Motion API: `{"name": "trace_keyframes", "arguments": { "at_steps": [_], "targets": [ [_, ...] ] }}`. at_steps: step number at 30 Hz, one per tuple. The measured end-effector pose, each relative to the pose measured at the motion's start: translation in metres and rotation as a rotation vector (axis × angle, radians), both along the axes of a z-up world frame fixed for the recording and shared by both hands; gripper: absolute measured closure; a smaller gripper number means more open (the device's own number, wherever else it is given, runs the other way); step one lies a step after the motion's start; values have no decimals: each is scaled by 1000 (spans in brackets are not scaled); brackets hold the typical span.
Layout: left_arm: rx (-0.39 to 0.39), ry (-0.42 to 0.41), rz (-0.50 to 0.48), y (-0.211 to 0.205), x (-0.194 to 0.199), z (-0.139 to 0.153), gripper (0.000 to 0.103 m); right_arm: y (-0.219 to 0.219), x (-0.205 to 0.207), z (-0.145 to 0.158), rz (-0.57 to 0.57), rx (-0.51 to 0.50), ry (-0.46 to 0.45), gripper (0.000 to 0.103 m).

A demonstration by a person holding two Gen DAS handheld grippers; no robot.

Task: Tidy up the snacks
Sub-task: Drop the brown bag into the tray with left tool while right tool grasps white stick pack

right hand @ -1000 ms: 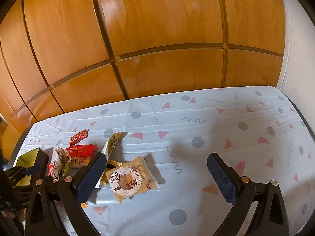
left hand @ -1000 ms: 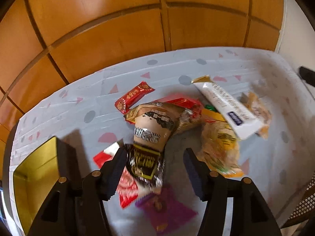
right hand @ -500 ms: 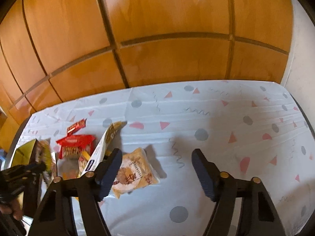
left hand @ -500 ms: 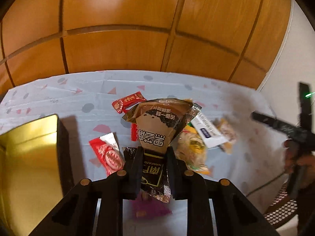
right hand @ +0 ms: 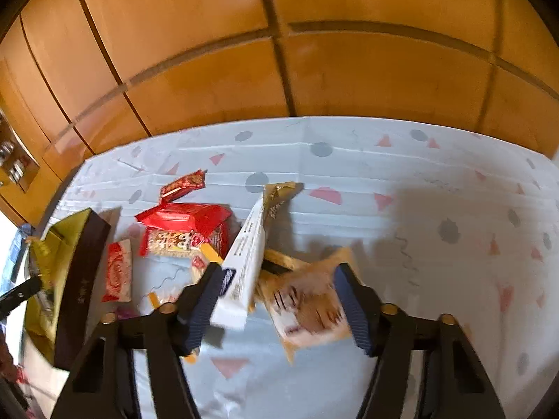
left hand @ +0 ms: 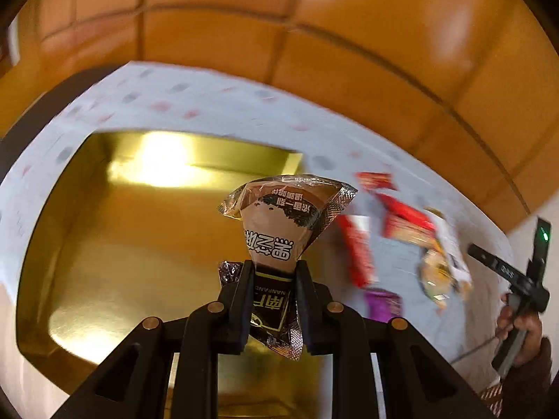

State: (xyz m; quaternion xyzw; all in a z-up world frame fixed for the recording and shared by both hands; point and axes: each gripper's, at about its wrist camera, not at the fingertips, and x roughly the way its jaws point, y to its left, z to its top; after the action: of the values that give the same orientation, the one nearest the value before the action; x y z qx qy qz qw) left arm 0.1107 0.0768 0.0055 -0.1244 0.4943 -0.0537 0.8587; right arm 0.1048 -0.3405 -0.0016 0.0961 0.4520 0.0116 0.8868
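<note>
My left gripper (left hand: 274,269) is shut on a brown cone-shaped snack packet (left hand: 279,223) and holds it in the air over the open gold box (left hand: 122,244). My right gripper (right hand: 279,276) hangs low over the snack pile with its jaws closing. A tan pastry packet (right hand: 307,303) lies between its fingers, blurred, close to the right pad. The lower end of a long white packet (right hand: 248,255) sits against the left pad. In the right wrist view the gold box (right hand: 84,272) stands at the table's left end.
Red packets (right hand: 183,216), a small red bar (right hand: 183,185) and a red-white sachet (right hand: 118,272) lie between the box and the right gripper. The patterned tablecloth (right hand: 436,192) stretches out to the right. Wooden panelling (right hand: 314,70) backs the table. A hand (left hand: 520,324) shows at the right edge.
The left gripper shut on the brown packet, lifted it and carried it left over the gold box. The right gripper came down over the pile and its jaws narrowed around the tan packet.
</note>
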Motion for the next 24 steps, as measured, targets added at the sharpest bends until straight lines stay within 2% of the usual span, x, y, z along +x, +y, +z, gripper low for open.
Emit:
{"name": "trace_keyframes", "arguments": {
  "at_steps": [2, 7, 10, 12, 13, 16, 20, 24],
  "targets": [
    [-7, 27, 37, 11, 11, -8, 81, 5, 13, -6, 1, -11, 21, 51],
    [-19, 77, 70, 8, 42, -25, 81, 12, 42, -20, -6, -30, 75, 51],
    [-47, 81, 65, 8, 59, -31, 75, 16, 53, -27, -1, -50, 101, 51],
    [-79, 87, 64, 4, 66, -34, 73, 19, 59, -33, 2, -65, 119, 56],
    [-92, 74, 50, 1, 66, -33, 72, 20, 60, -35, 11, -64, 121, 64],
    [-52, 42, 35, -1, 60, -26, 70, 26, 63, -34, 32, -65, 116, 81],
    [18, 0, 32, 7, 40, -18, 70, 32, 63, -34, 47, -82, 123, 83],
    [30, -24, 51, 21, 13, -13, 70, 30, 65, -34, 35, -61, 131, 83]
  ]
}}
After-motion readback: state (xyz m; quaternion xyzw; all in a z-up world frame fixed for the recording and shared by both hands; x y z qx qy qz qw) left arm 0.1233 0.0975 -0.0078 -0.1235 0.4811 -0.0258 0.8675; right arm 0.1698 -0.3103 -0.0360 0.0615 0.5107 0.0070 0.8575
